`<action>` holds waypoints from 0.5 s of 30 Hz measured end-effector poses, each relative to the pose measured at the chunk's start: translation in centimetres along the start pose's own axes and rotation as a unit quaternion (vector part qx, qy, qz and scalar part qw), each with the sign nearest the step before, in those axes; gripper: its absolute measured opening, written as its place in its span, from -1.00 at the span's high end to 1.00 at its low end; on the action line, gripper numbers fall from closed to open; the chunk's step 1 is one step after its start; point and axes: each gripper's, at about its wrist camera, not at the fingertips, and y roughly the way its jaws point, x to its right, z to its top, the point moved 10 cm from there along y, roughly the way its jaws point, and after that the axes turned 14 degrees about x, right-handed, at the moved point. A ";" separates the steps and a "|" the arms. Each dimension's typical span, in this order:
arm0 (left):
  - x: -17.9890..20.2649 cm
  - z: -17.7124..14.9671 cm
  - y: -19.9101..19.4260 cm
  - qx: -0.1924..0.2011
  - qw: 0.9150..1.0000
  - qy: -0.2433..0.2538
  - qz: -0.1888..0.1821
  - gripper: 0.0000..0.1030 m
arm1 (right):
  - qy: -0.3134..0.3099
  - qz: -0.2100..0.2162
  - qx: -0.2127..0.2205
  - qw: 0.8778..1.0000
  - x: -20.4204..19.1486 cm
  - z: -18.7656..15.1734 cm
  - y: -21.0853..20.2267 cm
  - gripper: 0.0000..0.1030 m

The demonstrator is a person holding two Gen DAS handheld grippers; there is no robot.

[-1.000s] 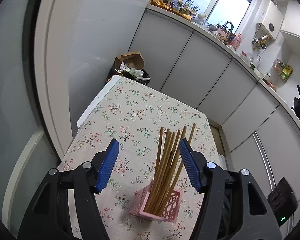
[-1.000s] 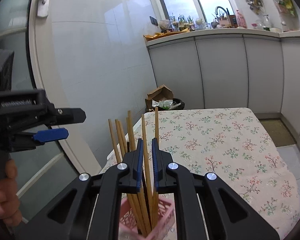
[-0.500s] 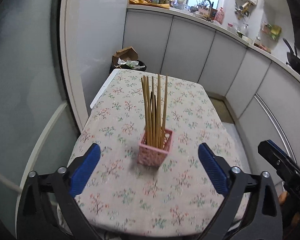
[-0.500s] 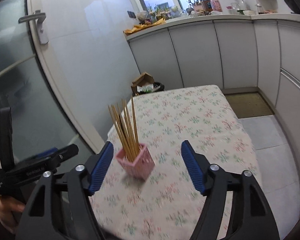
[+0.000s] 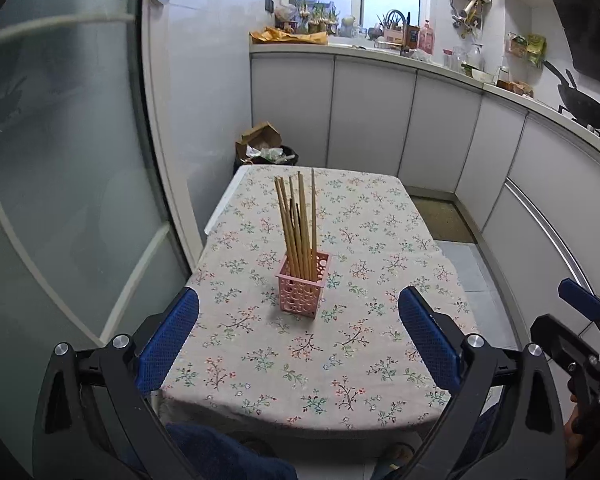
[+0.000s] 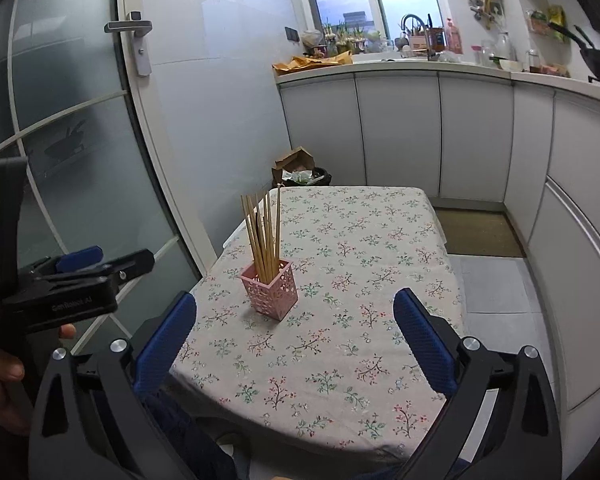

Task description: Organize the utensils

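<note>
Surface (image 5: 340, 360) open on all sides of the pink holder (image 5: 302, 288), which stands alone near centre with chopsticks (image 5: 298, 224) rising upright as the only obstacle; glass door (image 5: 60, 200) borders the left edge, cabinets (image 5: 540, 200) the right, bin (image 5: 268, 154) beyond the far end.
</note>
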 end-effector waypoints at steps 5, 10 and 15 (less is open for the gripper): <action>0.4 1.3 -2.5 0.019 1.000 0.008 0.002 -0.86 | -0.009 0.003 -0.010 1.000 -0.7 0.5 -1.3 -0.87; 0.7 2.1 -3.7 0.025 1.000 0.006 -0.004 -0.86 | -0.016 -0.006 -0.011 1.000 -1.0 1.2 -2.2 -0.87; 0.7 2.2 -4.4 0.026 1.000 0.001 -0.006 -0.86 | -0.010 -0.005 -0.007 1.000 -1.3 1.6 -2.9 -0.87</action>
